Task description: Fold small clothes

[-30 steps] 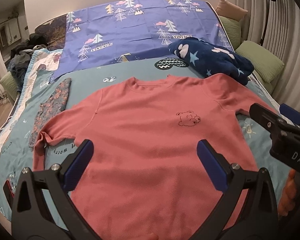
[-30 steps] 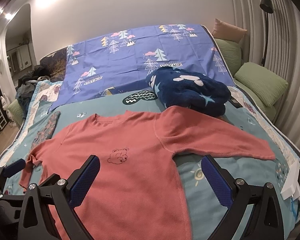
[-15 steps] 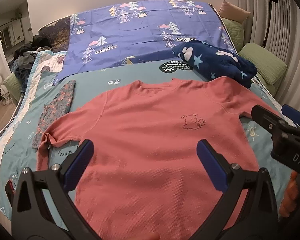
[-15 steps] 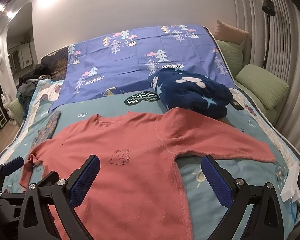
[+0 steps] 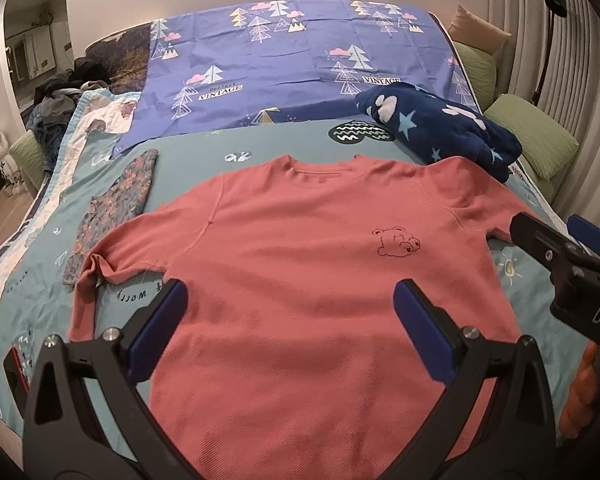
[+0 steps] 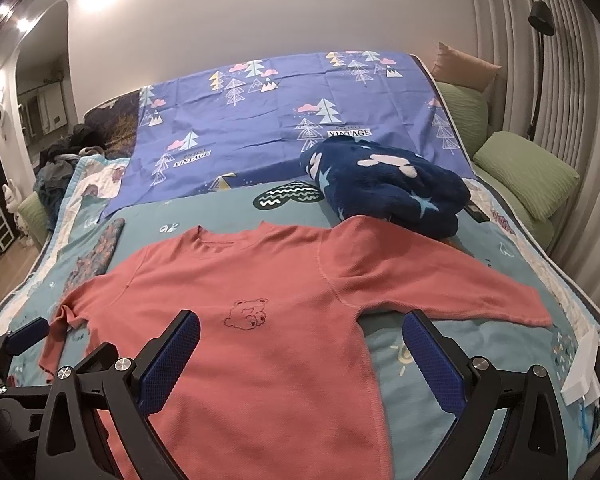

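A coral long-sleeved shirt (image 5: 300,264) with a small bear drawing lies flat, face up, on the teal bedspread (image 5: 228,148); it also shows in the right wrist view (image 6: 260,320). Its left sleeve is bunched near the bed's left side, its right sleeve (image 6: 460,288) is stretched out. My left gripper (image 5: 290,316) is open and empty, held above the shirt's lower middle. My right gripper (image 6: 300,348) is open and empty, held above the shirt's right side edge. Each gripper shows at the edge of the other's view.
A navy star blanket (image 6: 388,188) touches the shirt's right shoulder. A floral garment (image 5: 116,208) lies left of the shirt. A purple tree-print sheet (image 5: 292,64) covers the far bed. Green pillows (image 6: 528,168) and a white charger (image 6: 584,364) sit right.
Both grippers have risen and drawn back slightly, so the shirt sits a little lower in both views. Both stay open; the shirt has not moved.
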A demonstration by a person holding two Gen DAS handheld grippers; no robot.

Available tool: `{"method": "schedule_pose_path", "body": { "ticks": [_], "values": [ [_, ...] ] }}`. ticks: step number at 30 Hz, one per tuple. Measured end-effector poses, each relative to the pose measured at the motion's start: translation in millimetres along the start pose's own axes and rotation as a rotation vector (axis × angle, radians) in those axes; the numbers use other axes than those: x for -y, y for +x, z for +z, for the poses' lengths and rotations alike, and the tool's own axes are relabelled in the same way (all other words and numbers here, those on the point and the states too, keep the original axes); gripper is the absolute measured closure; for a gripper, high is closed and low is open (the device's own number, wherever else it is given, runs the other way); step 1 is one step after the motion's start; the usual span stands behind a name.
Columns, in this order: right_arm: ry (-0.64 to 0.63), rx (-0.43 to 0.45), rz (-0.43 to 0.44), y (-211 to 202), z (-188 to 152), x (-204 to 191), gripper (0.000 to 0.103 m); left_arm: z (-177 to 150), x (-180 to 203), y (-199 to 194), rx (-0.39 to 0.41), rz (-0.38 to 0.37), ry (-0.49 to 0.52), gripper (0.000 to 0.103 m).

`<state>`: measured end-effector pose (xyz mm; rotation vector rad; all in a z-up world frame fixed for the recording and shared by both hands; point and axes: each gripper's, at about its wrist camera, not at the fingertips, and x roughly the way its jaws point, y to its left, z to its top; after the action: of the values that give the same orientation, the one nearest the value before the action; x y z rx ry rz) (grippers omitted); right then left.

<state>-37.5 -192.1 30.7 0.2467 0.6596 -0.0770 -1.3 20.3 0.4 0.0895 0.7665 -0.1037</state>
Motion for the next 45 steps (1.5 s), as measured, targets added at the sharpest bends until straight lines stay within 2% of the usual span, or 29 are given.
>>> {"method": "schedule_pose_path", "body": {
  "ticks": [15,20,23,27,31,33,37,40,41,44,45],
  "values": [
    [-0.033,-0.016,0.003,7,-1,-15,0.000,-4,-18,5,0.007,-0.005,-0.034,0.001],
    [-0.049,-0.028,0.018,12,-1,-23,0.000,-10,-35,12,-0.021,0.000,-0.067,0.001],
    [-0.079,-0.043,0.047,19,0,-31,0.000,-18,-59,22,-0.059,0.015,-0.103,0.006],
    [-0.120,-0.064,0.060,27,-3,-43,0.000,-40,-119,41,-0.132,0.098,-0.211,0.013],
    [-0.144,-0.096,0.061,38,-7,-53,0.000,-72,-197,53,-0.197,0.213,-0.370,0.022],
    [-0.154,-0.113,0.061,43,-9,-58,0.000,-86,-228,57,-0.221,0.245,-0.439,0.023],
    [-0.179,-0.141,0.069,52,-14,-70,0.000,-114,-269,63,-0.276,0.206,-0.594,0.023],
    [-0.206,-0.154,0.073,57,-16,-81,0.000,-125,-285,73,-0.269,0.167,-0.682,0.024],
    [-0.213,-0.158,0.073,58,-17,-83,0.000,-125,-285,76,-0.268,0.156,-0.693,0.026],
    [-0.235,-0.170,0.074,62,-18,-90,0.000,-118,-282,87,-0.246,0.132,-0.684,0.042],
    [-0.238,-0.173,0.074,63,-18,-92,0.000,-114,-282,94,-0.236,0.143,-0.673,0.062]
  ]
}}
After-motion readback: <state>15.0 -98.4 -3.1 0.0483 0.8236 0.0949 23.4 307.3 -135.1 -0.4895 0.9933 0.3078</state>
